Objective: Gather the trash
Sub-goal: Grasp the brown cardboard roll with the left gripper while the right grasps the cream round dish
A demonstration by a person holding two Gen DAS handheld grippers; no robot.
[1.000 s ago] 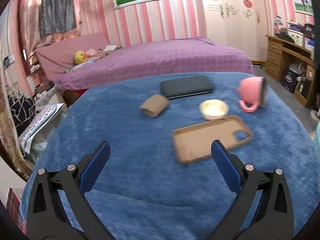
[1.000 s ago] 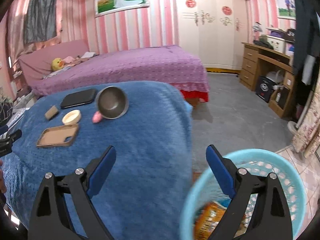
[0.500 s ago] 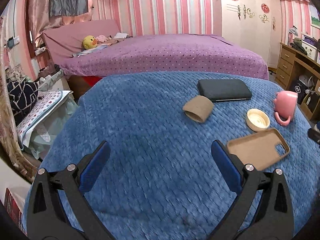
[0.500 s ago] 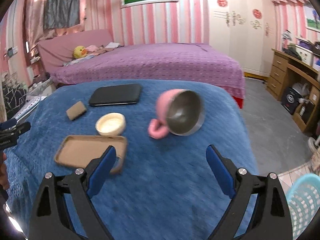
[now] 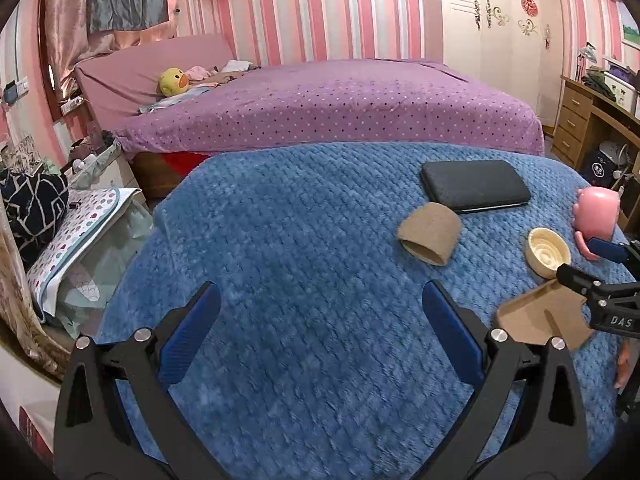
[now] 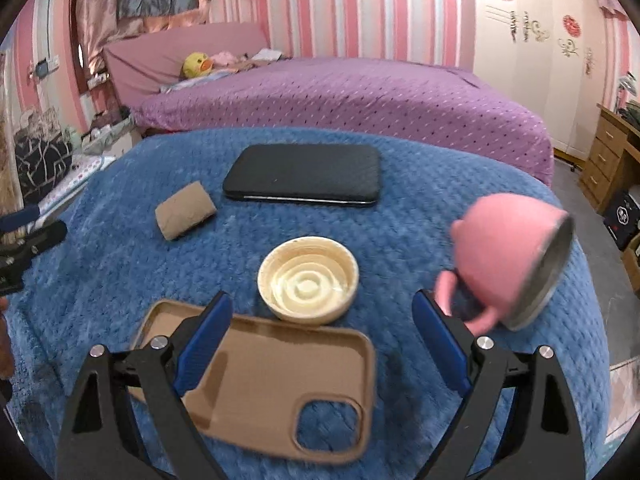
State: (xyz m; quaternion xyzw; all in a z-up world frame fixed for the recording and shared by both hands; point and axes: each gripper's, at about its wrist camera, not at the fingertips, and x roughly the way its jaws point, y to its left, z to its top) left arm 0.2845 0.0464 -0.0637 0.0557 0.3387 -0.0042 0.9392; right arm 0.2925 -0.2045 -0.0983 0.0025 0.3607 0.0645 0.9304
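On the blue blanket point(image 5: 304, 240) lie a brown cardboard tube point(image 5: 430, 236) point(image 6: 186, 210), a cream round lid point(image 5: 547, 251) point(image 6: 308, 280) and a tan phone case point(image 5: 540, 316) point(image 6: 280, 384). My right gripper point(image 6: 322, 320) is open and empty. It hovers over the near end of the case, with the lid just beyond its fingers. My left gripper point(image 5: 320, 312) is open and empty over bare blanket, left of the tube. The right gripper point(image 5: 588, 262) also shows at the right edge of the left wrist view.
A black phone point(image 6: 304, 178) lies behind the tube. A pink mug point(image 6: 504, 260) lies tipped on its side at the right. A purple bed point(image 5: 340, 100) stands beyond the table, a wooden desk point(image 5: 592, 120) at the right, and bags point(image 5: 60, 232) on the floor at the left.
The right gripper has swung left, away from the turquoise basket, to above the phone case and lid. The left gripper has moved left, so the objects now sit at its right.
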